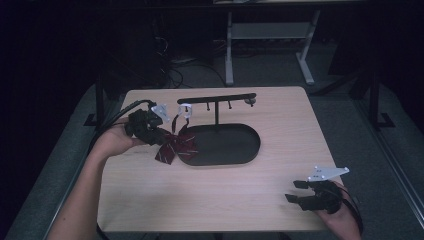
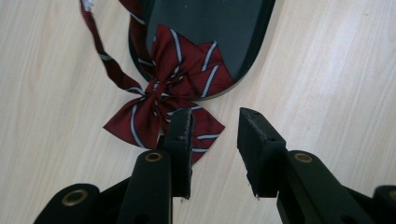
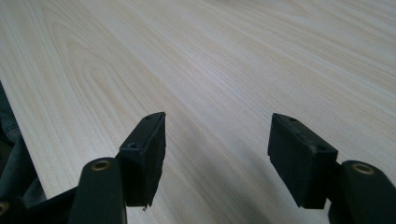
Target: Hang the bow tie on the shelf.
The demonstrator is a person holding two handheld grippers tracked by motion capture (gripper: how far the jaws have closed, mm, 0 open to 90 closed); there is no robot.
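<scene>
A dark red bow tie (image 1: 172,147) with pale stripes lies half on the table and half on the left end of the black oval base (image 1: 230,145) of a stand. Its strap (image 1: 176,122) runs up toward a pale clasp (image 1: 185,109) near the left end of the stand's crossbar (image 1: 217,98). My left gripper (image 1: 159,136) is just left of the bow tie. In the left gripper view my left gripper (image 2: 215,123) is open, one fingertip (image 2: 180,128) over the bow tie's (image 2: 177,84) near edge, bare wood between the jaws. My right gripper (image 1: 292,191) rests open at the table's front right, and it (image 3: 217,135) holds nothing.
The light wooden table (image 1: 210,200) carries the stand, whose thin post (image 1: 216,115) rises from the base and whose bar has small hooks. A white-legged desk frame (image 1: 229,50) and cables stand on the dark floor beyond the far edge.
</scene>
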